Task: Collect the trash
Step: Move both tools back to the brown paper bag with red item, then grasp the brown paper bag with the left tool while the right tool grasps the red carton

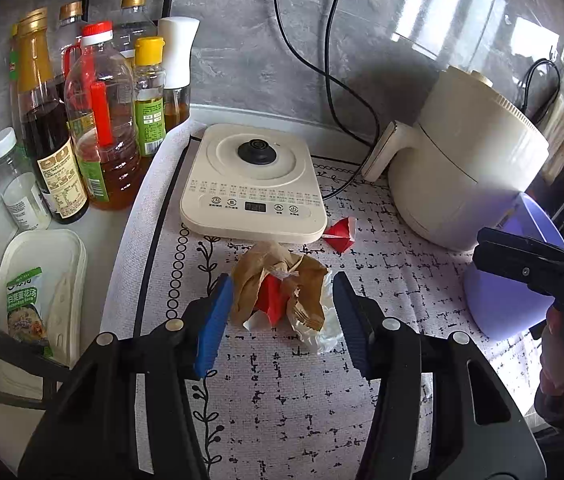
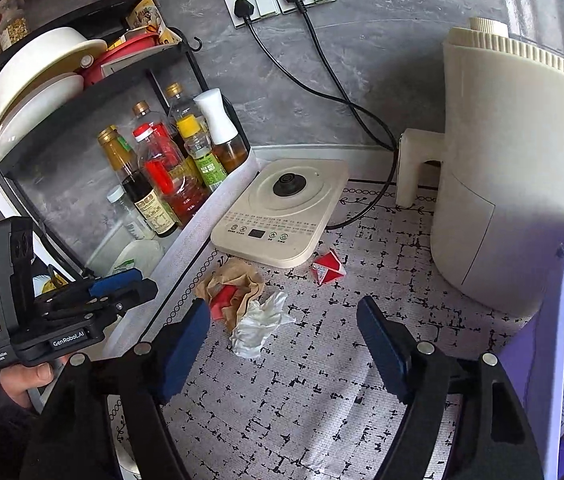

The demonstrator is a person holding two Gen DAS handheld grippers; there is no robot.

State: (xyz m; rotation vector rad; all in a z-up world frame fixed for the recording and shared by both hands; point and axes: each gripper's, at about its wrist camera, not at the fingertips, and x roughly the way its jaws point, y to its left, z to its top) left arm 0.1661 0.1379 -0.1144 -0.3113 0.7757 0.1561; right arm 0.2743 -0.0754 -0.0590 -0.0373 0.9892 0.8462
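Currently left tongs (image 1: 282, 320) spread apart, fingers either side of crumpled brown paper wad (image 1: 277, 292), not touching; white tissue (image 2: 257, 324) against wad's near side. Right tongs (image 2: 282, 340) apart too, empty, hovering over patterned mat (image 2: 302, 400). Red wrapper (image 2: 328, 266) just right of wad, beside kettle base (image 2: 282, 212). Purple bin (image 2: 550, 344) far right, cream appliance (image 2: 522, 160) behind it. Bottles (image 1: 81, 120) left of wad.

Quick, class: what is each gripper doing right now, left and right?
Left gripper: open, jaws on either side of the crumpled brown paper trash, not yet shut.
Right gripper: open, holding nothing.
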